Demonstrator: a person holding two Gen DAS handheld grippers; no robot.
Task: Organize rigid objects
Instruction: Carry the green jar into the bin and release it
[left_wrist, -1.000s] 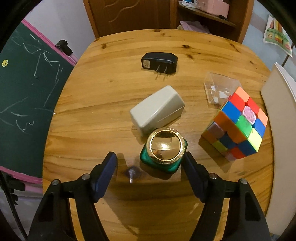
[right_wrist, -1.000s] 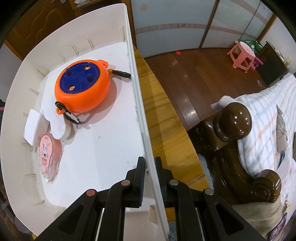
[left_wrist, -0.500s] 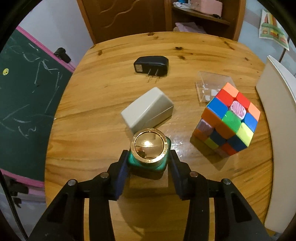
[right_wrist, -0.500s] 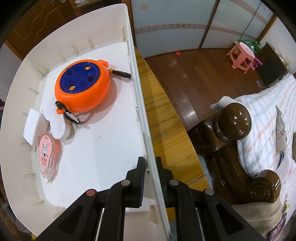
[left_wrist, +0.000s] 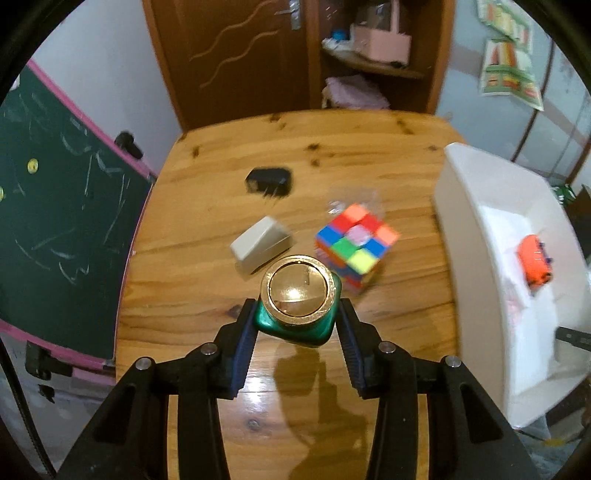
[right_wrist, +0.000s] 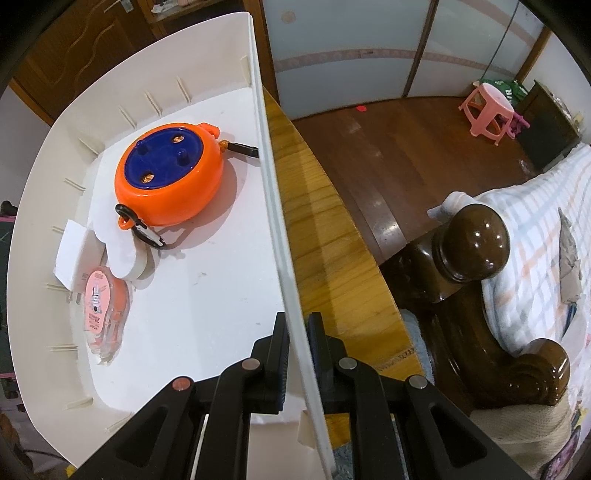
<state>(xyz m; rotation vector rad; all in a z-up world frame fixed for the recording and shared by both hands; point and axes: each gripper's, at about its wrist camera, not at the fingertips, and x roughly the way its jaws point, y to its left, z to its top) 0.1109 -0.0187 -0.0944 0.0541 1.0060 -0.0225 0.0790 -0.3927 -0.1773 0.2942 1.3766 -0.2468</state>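
In the lower middle of the left wrist view, the left gripper (left_wrist: 297, 320) is clamped on a green jar (left_wrist: 297, 325) with a round gold lid (left_wrist: 295, 289); the blue pads press its two sides, and its shadow on the wooden table (left_wrist: 192, 288) suggests that the jar is lifted off the wood. Just above the jar in the frame lie a grey block (left_wrist: 261, 248) and a colour cube (left_wrist: 355, 243), with a clear plastic box (left_wrist: 354, 199) behind the cube and a black plug adapter (left_wrist: 269, 180) further up. At the right edge stands the white bin (left_wrist: 476, 236). In the right wrist view, the right gripper (right_wrist: 297, 350) is closed on the thin wall of this white bin (right_wrist: 275, 206), at the lower middle. Inside the bin, in the upper left, lies an orange reel (right_wrist: 170, 177) with a blue face, and lower left a pink tape dispenser (right_wrist: 105, 310).
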